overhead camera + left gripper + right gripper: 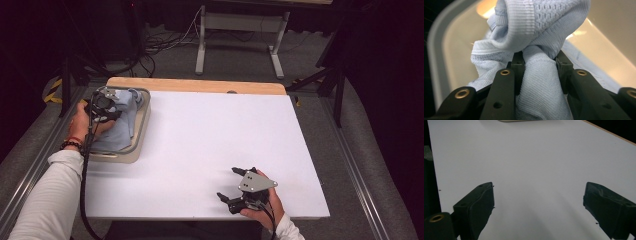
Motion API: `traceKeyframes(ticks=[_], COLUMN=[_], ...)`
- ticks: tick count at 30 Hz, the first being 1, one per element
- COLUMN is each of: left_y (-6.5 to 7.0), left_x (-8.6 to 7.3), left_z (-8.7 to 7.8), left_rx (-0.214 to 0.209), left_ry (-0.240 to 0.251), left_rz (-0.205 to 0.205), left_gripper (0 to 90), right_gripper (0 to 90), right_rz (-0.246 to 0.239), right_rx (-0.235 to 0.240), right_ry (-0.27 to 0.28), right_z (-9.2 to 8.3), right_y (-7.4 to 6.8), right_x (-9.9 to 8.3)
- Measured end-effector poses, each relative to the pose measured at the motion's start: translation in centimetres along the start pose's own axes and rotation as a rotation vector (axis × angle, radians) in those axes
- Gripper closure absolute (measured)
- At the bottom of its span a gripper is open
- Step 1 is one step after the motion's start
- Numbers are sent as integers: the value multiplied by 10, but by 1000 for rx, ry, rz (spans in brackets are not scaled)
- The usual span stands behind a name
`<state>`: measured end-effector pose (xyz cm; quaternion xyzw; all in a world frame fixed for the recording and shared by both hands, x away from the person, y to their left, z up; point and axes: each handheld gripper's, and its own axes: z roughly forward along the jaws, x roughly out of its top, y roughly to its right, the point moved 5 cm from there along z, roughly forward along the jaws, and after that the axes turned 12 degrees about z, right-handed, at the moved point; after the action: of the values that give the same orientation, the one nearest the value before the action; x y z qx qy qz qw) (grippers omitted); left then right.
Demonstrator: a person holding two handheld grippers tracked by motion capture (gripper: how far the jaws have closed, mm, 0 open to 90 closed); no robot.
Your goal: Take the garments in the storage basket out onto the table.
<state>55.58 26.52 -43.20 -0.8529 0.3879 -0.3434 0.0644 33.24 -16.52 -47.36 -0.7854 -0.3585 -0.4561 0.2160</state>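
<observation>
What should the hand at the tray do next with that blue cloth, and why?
Probably lift straight up. The left tool is pinched on a fold of the light blue cloth, which lies bunched in the tray; raising it would clear the rim.

A tray point(142, 131) stands at the far left corner of the table point(210, 145), along its left edge. A cloth point(121, 120) lies in the tray, and the left gripper point(104, 106) is over it at the tray's far end. The right gripper point(236, 186) rests near the table's near edge, toward the right, well apart from the tray.
</observation>
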Motion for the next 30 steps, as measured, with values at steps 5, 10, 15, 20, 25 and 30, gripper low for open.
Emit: traceKeyframes(ticks=[5, 10, 15, 20, 25, 30], left_y=[-3, -2, 1, 0, -1, 2], left_x=[2, 5, 8, 8, 9, 12], left_z=[-14, -26, -35, -43, -52, -61], left_rx=[34, 43, 48, 55, 57, 59], left_ry=[83, 149, 191, 230, 276, 313], left_rz=[-28, -36, -42, -60, -83, -95], left_gripper=[692, 695, 696, 696, 697, 697], right_gripper=[108, 111, 114, 112, 111, 110], right_rz=[-1, 13, 22, 38, 43, 45], right_rx=[-6, -10, -29, -61, -77, -90], right_ry=[6, 30, 55, 72, 82, 88], right_z=[-1, -4, -8, -10, -12, -13], right_y=[0, 1, 4, 9, 12, 14], right_x=[1, 5, 8, 9, 10, 11])
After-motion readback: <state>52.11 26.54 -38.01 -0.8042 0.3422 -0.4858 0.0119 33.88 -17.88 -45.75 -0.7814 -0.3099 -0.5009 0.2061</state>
